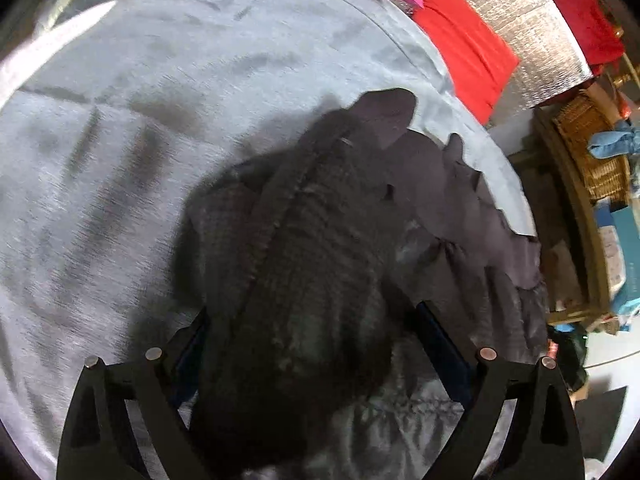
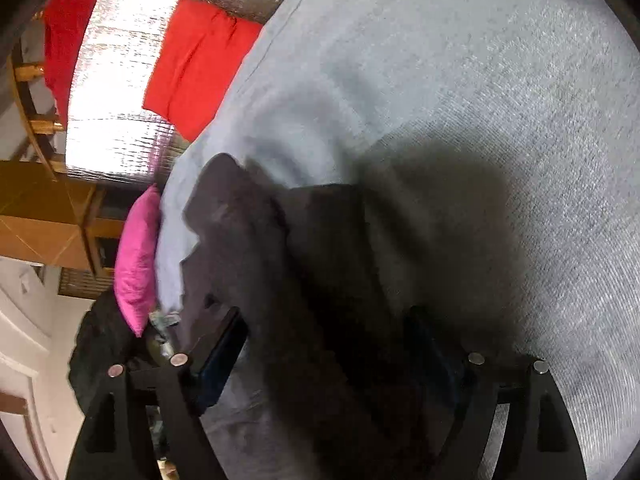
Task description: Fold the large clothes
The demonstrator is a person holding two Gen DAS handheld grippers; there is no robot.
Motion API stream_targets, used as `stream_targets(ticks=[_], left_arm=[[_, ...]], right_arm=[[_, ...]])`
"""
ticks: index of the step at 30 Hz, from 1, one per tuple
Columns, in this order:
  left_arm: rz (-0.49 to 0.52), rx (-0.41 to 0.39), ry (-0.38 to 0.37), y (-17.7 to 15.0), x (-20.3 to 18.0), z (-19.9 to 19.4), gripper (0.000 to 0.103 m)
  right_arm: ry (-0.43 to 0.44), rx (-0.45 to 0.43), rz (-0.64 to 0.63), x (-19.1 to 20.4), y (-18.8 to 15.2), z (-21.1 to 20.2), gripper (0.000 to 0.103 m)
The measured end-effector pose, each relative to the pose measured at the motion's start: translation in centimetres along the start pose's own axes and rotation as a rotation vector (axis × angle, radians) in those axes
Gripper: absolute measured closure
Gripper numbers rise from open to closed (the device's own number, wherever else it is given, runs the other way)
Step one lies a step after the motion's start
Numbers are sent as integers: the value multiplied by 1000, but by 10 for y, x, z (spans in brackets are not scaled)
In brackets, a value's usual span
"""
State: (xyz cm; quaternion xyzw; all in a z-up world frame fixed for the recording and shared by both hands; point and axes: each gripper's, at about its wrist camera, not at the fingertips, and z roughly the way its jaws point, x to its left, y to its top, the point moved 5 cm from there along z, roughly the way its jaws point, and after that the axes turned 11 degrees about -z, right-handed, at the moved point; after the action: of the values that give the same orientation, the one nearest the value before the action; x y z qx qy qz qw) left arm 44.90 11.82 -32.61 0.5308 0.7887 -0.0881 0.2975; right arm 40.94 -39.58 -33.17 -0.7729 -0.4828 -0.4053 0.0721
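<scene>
Evidently both the left gripper [image 1: 312,328] and right gripper [image 2: 324,336] stand spread around the dark garment [image 1: 320,220] on the grey sheet [image 1: 120,140]; pinch matching edges, lift evenly, keep tension

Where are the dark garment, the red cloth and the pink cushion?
dark garment [image 1: 312,248], left wrist view, ribbed middle.
red cloth [image 2: 196,64], right wrist view, its centre.
pink cushion [image 2: 138,256], right wrist view, its middle.

Both fisheye views bend hard at their black rims. Motion blur smears the dark garment [image 1: 304,240] and grey cloth [image 1: 120,120]. Glare whitens the silver foil sheet [image 2: 120,92], perhaps from overhead light; deep shadow falls between the fingers
</scene>
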Motion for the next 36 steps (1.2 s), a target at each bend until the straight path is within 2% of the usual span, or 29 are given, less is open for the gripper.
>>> stream_targets(ticks=[5,7,8,9,10,11,12,16,18,23,27,31,34,36], left_arm=[[-39,-8,-50,-3,-3,-1,10],[-53,-25,-73,-1,-5,-3,11],[-52,-35,-74,-2,-6,-4,20],[-47,-50,-53,-3,-6,-4,26],[-43,-67,-19,-2,-5,-3,35],[-46,-88,7,0,-4,-3,40],[-48,-101,16,0,-2,-2,40],[-59,-113,39,0,0,-3,40],[-71,-115,44,1,-4,-3,40],[-102,-94,43,3,-1,-10,34],[-68,-143,49,6,-5,-28,31],[-6,-224,87,14,-15,-41,30],[23,-281,82,21,-22,-47,30],[31,-295,75,27,-27,-45,30]], right_arm=[[-11,-39,-39,13,0,3,16],[44,-66,-55,25,-1,3,18],[47,-77,-69,32,-2,5,19],[22,-89,-86,37,-2,5,22],[-49,-98,-121,41,-3,8,25],[-103,-97,-137,42,-4,11,31],[-154,-101,-148,40,-5,13,38],[-222,-152,-167,47,-4,10,42],[-230,-159,-165,50,-2,7,42],[-189,-132,-110,44,2,-1,41],[-165,-129,-68,35,4,-15,38],[-229,-215,-117,41,4,-41,38],[-307,-309,-160,45,10,-58,38],[-301,-349,-198,51,15,-61,38]])
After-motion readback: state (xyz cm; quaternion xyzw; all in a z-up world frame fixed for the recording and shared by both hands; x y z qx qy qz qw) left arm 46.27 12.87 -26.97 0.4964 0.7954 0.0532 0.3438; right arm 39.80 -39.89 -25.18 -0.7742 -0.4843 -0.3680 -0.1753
